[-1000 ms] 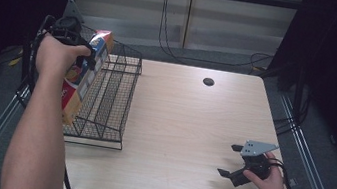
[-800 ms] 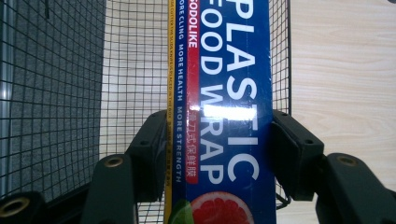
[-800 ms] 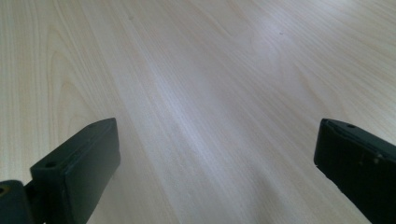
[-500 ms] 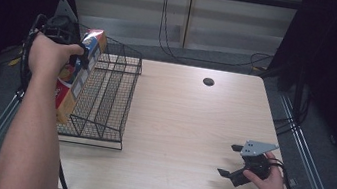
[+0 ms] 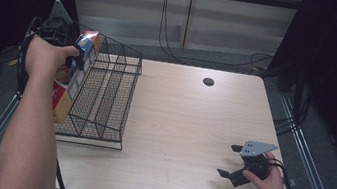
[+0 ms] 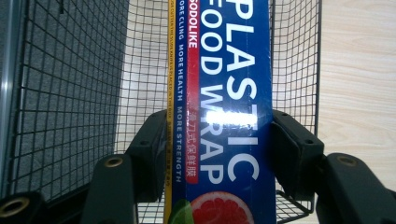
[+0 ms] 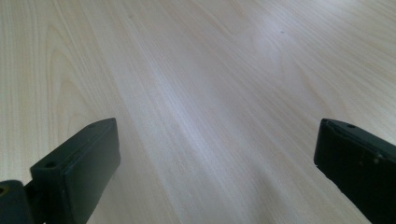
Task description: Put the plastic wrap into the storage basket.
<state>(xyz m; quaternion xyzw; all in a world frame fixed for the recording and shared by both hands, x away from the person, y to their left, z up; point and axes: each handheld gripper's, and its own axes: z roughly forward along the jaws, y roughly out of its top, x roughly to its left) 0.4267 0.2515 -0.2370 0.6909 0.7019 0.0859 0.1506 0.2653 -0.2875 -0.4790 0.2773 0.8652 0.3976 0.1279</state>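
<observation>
Blue plastic food wrap box clamped by left gripper, held over wire rack.
Likely for racking; right gripper rests wide open, empty, on wooden table.

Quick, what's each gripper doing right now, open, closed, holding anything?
Left gripper: shut on the plastic wrap box, held over the wire rack.
Right gripper: open, holding nothing, low over the table.

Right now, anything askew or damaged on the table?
Nothing damaged or spilled. The long blue plastic food wrap box is tilted over the black wire rack, but the left claw is clamped on it. The right claw rests open on the wooden table.
</observation>
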